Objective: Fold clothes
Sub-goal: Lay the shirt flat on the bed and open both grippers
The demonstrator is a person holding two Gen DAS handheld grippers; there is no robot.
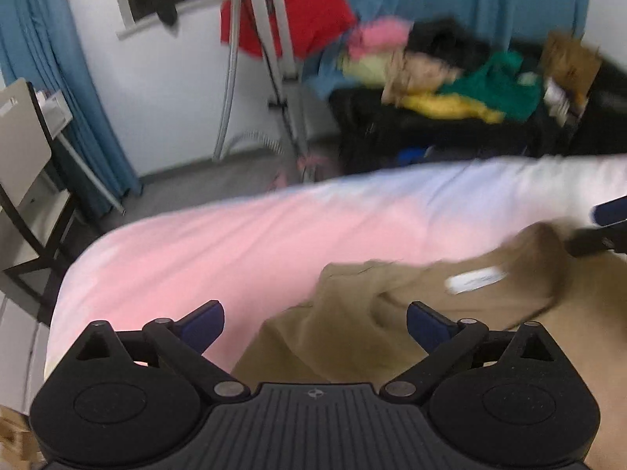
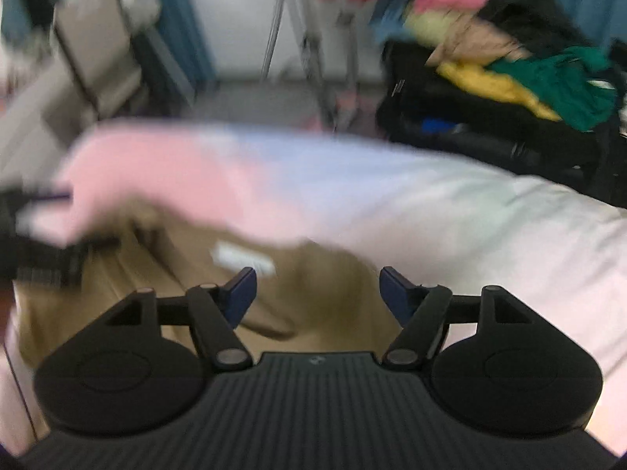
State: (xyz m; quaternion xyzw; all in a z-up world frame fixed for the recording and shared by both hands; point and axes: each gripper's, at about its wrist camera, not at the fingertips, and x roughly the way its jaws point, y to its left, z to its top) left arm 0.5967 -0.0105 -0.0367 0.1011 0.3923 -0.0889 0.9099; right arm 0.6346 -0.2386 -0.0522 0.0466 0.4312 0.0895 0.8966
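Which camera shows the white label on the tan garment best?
The left wrist view: the white label sits sharper there on the tan garment. The right wrist view shows the label too, but blurred, partly behind a fingertip.

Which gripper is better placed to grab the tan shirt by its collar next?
Left, probably: the left gripper is open over the tan shirt, collar label just ahead.

Pale bed point(image 1: 235, 243), tan garment point(image 1: 431, 313) lying rumpled
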